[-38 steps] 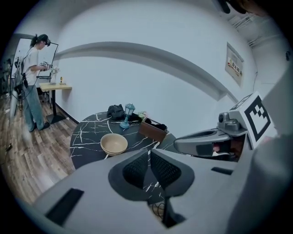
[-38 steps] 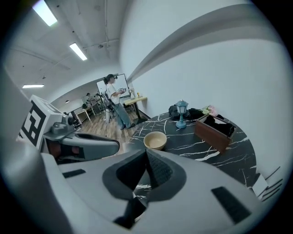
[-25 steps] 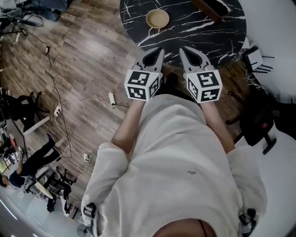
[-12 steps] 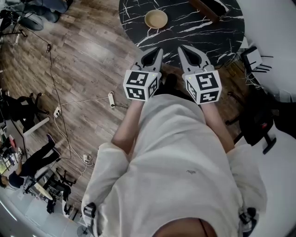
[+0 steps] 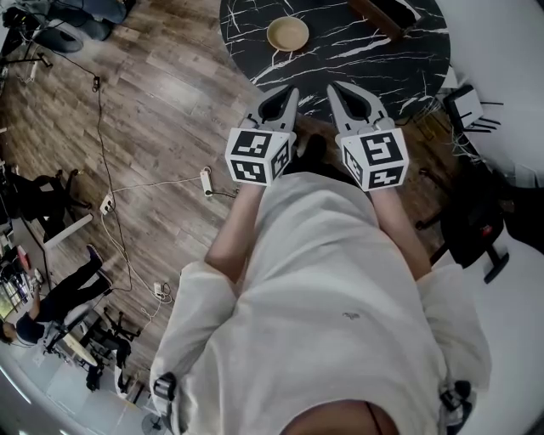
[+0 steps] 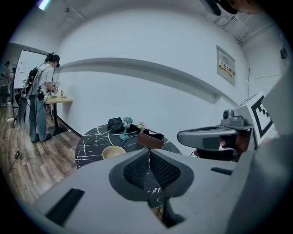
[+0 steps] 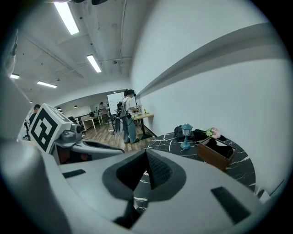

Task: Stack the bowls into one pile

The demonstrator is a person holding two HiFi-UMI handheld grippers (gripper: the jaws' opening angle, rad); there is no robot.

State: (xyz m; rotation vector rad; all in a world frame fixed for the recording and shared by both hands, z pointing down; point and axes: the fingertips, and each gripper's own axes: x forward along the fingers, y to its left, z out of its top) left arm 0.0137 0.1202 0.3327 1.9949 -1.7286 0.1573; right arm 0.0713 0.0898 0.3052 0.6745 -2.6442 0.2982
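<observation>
Tan round bowl (image 5: 288,34) sits on the white-veined black marble table (image 5: 348,66).

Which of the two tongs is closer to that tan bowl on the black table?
The left tongs: the bowl lies almost straight ahead of their shut tips, while the right tongs sit off to the side, nearer the brown box.

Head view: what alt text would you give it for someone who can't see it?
Seen from above, a person in a pale shirt holds a left gripper and a right gripper, both shut and empty, pointing at a round black marble table. A tan bowl sits on it, beyond both grippers.
</observation>
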